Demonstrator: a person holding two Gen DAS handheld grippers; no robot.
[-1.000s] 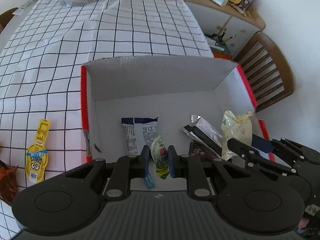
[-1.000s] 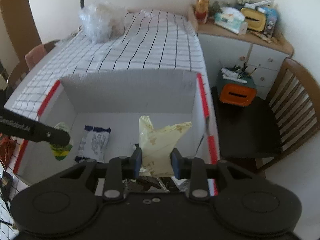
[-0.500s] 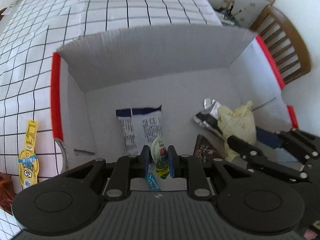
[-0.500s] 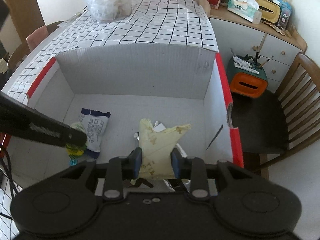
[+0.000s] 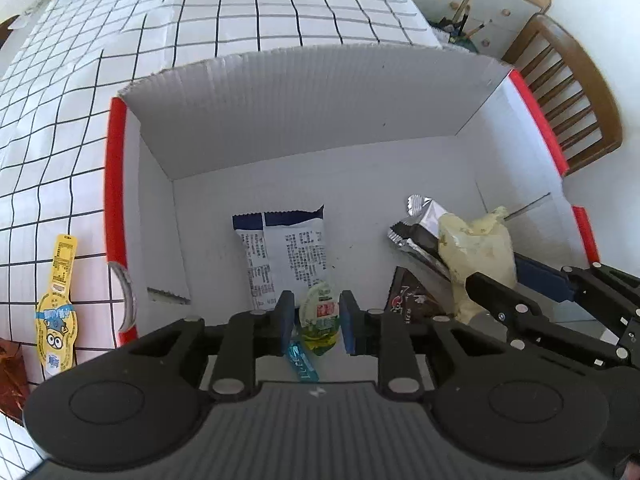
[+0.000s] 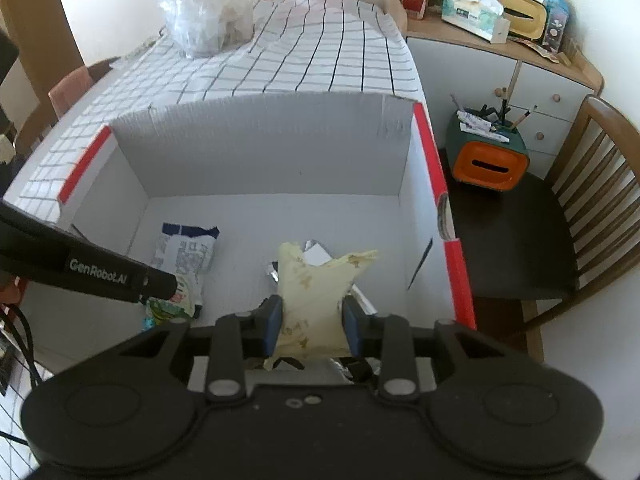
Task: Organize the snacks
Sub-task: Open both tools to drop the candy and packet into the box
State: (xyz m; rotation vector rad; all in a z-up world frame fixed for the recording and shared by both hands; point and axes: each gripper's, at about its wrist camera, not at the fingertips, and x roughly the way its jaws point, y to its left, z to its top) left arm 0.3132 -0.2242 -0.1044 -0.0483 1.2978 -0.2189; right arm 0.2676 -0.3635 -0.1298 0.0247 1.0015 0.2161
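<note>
Both grippers hang low inside the white box (image 5: 300,120), the left gripper (image 5: 316,322) easing its jaws apart around the green jelly cup (image 5: 320,316) to drop it by the blue-and-white packet (image 5: 286,252), while the right gripper (image 6: 310,322) stays clamped on the pale yellow wrapper (image 6: 316,292) over the silver packets (image 5: 420,226), presumably awaiting its release.

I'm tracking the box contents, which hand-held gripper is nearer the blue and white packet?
Left. The left hand-held gripper hovers over the packet; the right hand-held gripper sits further right.
</note>
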